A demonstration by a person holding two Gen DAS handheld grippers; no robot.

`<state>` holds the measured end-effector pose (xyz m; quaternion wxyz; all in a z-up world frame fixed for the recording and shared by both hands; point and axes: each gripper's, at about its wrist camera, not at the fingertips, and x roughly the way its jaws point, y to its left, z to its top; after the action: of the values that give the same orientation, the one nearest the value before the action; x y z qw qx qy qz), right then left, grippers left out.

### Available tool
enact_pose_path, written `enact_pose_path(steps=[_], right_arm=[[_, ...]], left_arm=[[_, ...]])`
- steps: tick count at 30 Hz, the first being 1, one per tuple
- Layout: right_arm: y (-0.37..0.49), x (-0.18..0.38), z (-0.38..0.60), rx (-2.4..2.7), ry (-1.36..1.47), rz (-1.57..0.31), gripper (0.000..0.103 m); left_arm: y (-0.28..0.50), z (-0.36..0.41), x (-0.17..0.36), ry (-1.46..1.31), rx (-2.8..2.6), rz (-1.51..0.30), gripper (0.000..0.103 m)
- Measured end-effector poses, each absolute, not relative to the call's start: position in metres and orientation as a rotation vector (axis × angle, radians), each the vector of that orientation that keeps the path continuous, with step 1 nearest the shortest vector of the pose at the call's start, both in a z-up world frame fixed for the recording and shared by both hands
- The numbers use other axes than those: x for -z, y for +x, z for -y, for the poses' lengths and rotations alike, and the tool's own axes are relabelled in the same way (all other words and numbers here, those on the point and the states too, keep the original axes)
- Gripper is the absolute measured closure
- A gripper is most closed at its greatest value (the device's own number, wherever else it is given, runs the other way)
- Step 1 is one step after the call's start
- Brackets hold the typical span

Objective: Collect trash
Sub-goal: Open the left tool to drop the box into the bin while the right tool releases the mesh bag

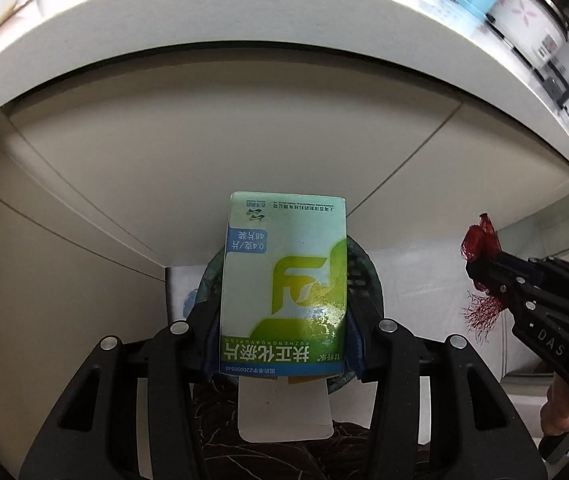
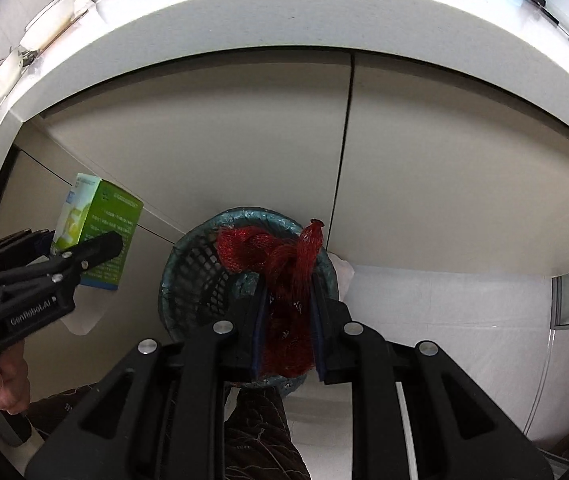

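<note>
So the left gripper [image 1: 284,344] has its jaws about halfway apart, clamped on the sides of a green and white medicine box [image 1: 284,280] that fills the lower middle of the left wrist view. The box's bottom flap hangs open below the jaws. Behind the box, a dark mesh wastebasket [image 2: 200,268] peeks out, lined with a bluish bag.

The right gripper [image 2: 286,332] is squeezed nearly closed on a bunched-up red net bag [image 2: 284,264], which sits right over the basket's opening in the middle of the right wrist view. In that same view the box shows at the left edge, just beside the basket.

White cabinet doors [image 2: 444,160] fill the background under a white countertop [image 2: 284,12].
</note>
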<state>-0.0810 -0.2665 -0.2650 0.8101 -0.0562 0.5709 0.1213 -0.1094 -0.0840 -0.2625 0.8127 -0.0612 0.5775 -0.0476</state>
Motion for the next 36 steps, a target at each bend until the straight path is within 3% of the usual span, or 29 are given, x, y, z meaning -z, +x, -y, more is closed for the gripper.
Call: enact_pose_path(steps=[3,14,17,29,34,36], right_arm=[[-0.081,0.265,0.265,-0.255,-0.122,-1.221,0.085],[-0.081,0.261,0.264,-0.274,-0.12,-1.221,0.084],[-0.08,0.267,0.26,-0.294,-0.123,-1.223,0.084],[-0.075,0.291,0.212,-0.384,-0.225,-1.262,0.077],[-0.075,0.296,0.211,-0.386,-0.229,-1.266,0.069],[-0.076,0.296,0.21,-0.387,-0.233,-1.263,0.061]], left_arm=[[-0.107,0.089,0.263,-0.11,0.116,-1.234,0.052],[-0.11,0.078,0.25,-0.131,0.086,-1.19,0.012],[-0.114,0.064,0.244,-0.165,0.051,-1.165,0.006],[-0.127,0.026,0.243,-0.212,-0.059,-1.176,0.006],[-0.13,0.02,0.25,-0.221,-0.07,-1.176,0.006],[-0.131,0.018,0.25,-0.223,-0.072,-1.175,0.006]])
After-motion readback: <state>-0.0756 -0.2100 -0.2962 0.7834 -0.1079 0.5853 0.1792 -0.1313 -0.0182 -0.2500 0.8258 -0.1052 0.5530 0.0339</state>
